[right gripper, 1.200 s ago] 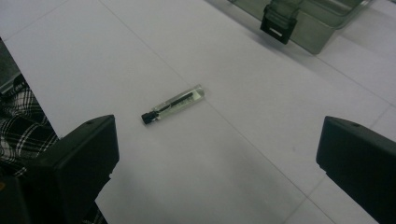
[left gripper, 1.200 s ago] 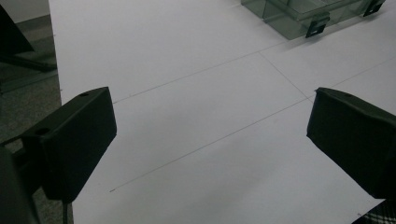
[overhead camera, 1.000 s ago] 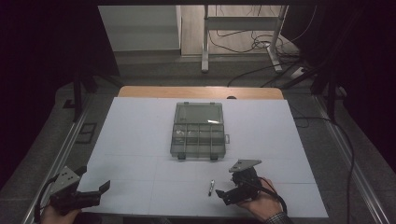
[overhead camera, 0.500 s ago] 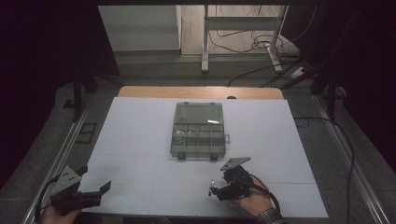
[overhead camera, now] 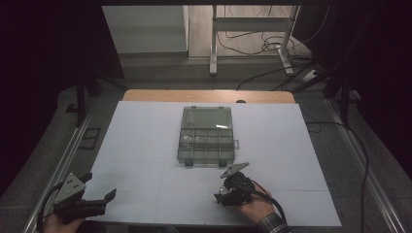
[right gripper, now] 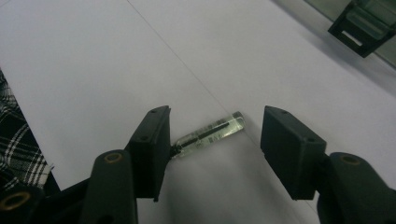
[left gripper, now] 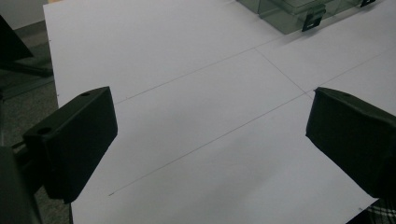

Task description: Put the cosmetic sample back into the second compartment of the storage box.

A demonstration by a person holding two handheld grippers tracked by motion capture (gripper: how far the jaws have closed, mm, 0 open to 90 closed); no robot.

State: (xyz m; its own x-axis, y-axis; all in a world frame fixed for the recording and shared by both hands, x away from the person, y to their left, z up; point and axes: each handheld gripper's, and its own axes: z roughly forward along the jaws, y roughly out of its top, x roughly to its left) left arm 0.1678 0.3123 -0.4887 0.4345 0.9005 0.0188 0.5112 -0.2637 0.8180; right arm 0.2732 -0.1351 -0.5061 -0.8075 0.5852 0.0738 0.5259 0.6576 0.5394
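A small clear vial (right gripper: 208, 135) with a dark rod inside lies flat on the white table (right gripper: 84, 70). It sits between the jaws of my right gripper (right gripper: 212, 154), which is open; its near end touches the left jaw and a gap remains at the right jaw. In the high view my right gripper (overhead camera: 222, 196) is low over the table's front, right of centre. My left gripper (overhead camera: 109, 196) hovers at the front left corner, open with nothing between its jaws, and stands wide over bare table (left gripper: 201, 121) in the left gripper view.
A clear plastic compartment box (overhead camera: 206, 136) with a hinged lid lies at the table's middle, its black latches (right gripper: 362, 25) facing me. A checked sleeve (right gripper: 18, 140) shows at the right gripper view's left edge. Cables run over the floor beyond the table.
My right gripper has moved left and down over the vial, so the vial now lies between its jaws. My left gripper has stayed in place.
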